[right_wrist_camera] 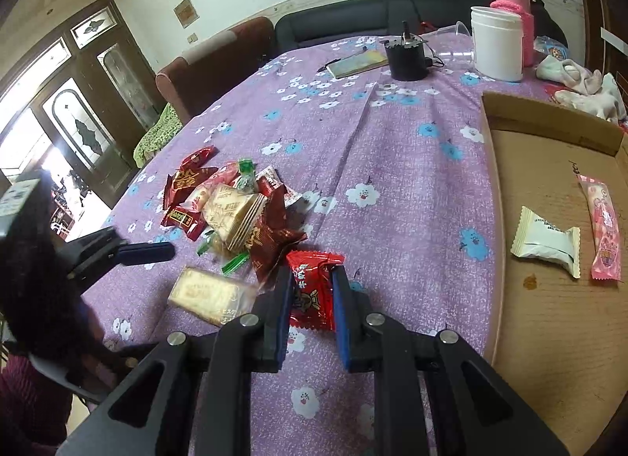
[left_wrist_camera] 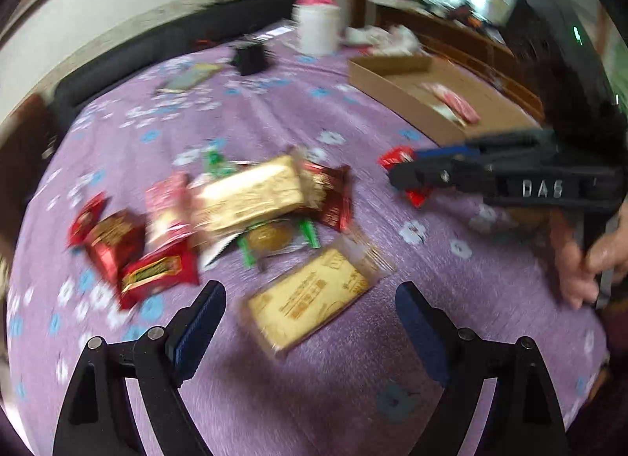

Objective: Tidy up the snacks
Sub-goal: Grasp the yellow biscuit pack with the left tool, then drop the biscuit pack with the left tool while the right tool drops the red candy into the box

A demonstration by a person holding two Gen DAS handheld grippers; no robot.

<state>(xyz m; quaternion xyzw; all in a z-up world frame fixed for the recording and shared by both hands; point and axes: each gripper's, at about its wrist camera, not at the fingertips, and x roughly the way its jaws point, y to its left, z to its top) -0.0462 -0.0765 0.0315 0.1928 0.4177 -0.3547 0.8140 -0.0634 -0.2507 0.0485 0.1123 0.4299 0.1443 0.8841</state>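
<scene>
A pile of wrapped snacks (right_wrist_camera: 235, 205) lies on the purple flowered tablecloth (right_wrist_camera: 392, 150). My right gripper (right_wrist_camera: 312, 279) is shut on a red snack packet (right_wrist_camera: 312, 291) at the pile's near edge; it also shows in the left wrist view (left_wrist_camera: 404, 177). My left gripper (left_wrist_camera: 310, 299) is open, just above a gold biscuit packet (left_wrist_camera: 310, 299) that lies between its fingers; that packet also shows in the right wrist view (right_wrist_camera: 208, 295). The cardboard box (right_wrist_camera: 549, 299) on the right holds a cream packet (right_wrist_camera: 545, 242) and a pink packet (right_wrist_camera: 602, 226).
At the far end stand a white tub (right_wrist_camera: 496, 42), a pink-sleeved bottle (right_wrist_camera: 514, 0), a black cup (right_wrist_camera: 406, 57), a notebook (right_wrist_camera: 357, 63) and crumpled cloths (right_wrist_camera: 581, 83). A dark sofa (right_wrist_camera: 353, 16) and a brown armchair (right_wrist_camera: 212, 63) stand beyond the table.
</scene>
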